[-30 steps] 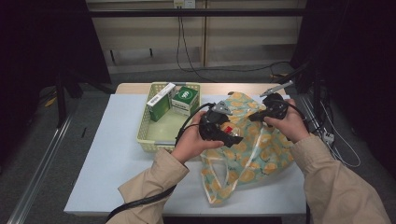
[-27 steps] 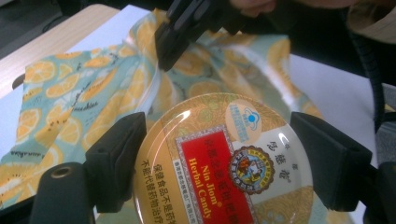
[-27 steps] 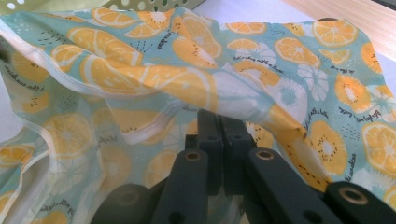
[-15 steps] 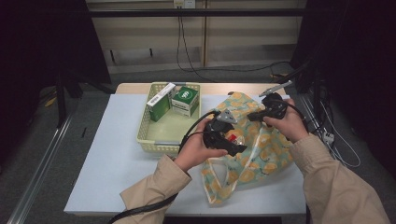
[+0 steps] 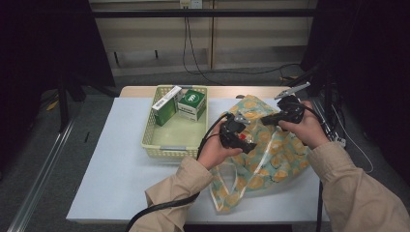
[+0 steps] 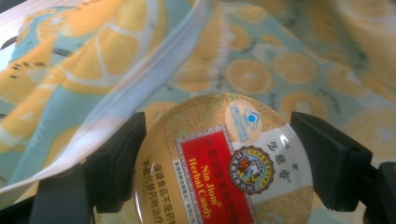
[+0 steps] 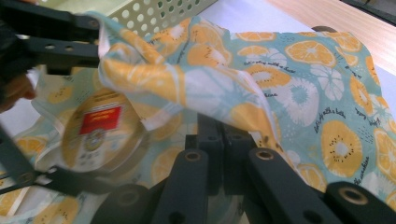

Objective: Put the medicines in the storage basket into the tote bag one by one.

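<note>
Since a second ago the left gripper has slid right and deeper over the orange-print bag on the bench, its jaws clamping the round candy tin at the bag's mouth, while the right gripper pinches the bag's upper edge.

Looking like a lab or recording setup, not a home: white table standing alone w/ black curtains hanging both sides, cables trailing along bare wall panels, metal floor rail running at left.
</note>
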Demonstrator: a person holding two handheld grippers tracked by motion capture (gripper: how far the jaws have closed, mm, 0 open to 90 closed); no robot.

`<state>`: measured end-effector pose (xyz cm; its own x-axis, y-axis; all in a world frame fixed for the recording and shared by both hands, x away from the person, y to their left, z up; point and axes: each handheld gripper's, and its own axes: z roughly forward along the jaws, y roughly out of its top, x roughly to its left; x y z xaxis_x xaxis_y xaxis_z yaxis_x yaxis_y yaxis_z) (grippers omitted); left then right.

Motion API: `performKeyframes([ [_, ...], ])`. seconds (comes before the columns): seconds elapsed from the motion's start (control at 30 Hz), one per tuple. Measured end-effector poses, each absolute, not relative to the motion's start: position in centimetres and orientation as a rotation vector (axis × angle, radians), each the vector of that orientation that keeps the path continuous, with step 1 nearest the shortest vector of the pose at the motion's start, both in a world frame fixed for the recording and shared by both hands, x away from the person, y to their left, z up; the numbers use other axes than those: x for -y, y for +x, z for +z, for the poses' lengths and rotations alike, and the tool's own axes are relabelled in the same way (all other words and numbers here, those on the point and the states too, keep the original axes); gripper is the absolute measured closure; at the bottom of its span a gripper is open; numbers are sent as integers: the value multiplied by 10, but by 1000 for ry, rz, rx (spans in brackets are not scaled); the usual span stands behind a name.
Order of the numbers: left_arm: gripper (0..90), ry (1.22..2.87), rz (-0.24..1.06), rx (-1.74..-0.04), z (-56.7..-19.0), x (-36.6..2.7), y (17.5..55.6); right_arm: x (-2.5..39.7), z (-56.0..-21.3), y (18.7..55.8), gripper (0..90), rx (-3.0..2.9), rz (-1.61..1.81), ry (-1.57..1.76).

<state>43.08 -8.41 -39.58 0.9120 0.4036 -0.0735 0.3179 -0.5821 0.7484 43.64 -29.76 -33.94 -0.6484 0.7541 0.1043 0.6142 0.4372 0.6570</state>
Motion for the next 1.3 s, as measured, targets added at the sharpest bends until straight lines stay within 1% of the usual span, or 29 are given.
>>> performKeyframes([
  [0.33, 211, 2223, 166, -565, -404, 103, 454, 295, -340, 437, 890, -2493, 1028, 1193],
  [0.47, 207, 2167, 202, -581, -407, 117, 472, 296, -342, 441, 890, -2483, 1021, 1212],
  [0.5, 199, 2162, 206, -568, -409, 121, 476, 297, -342, 441, 890, -2480, 1023, 1220],
  [0.53, 158, 2164, 212, -561, -409, 124, 479, 299, -343, 443, 890, -2470, 1018, 1231],
  [0.63, 140, 2155, 173, -574, -407, 128, 479, 301, -344, 444, 890, -2467, 1010, 1247],
  [0.77, 149, 2202, 167, -540, -399, 122, 471, 305, -347, 445, 890, -2462, 1020, 1263],
  [1.07, 132, 2203, 136, -538, -376, 86, 456, 300, -353, 444, 890, -2470, 987, 1258],
  [1.3, 128, 2199, 130, -493, -358, 62, 444, 295, -357, 444, 890, -2478, 970, 1263],
])
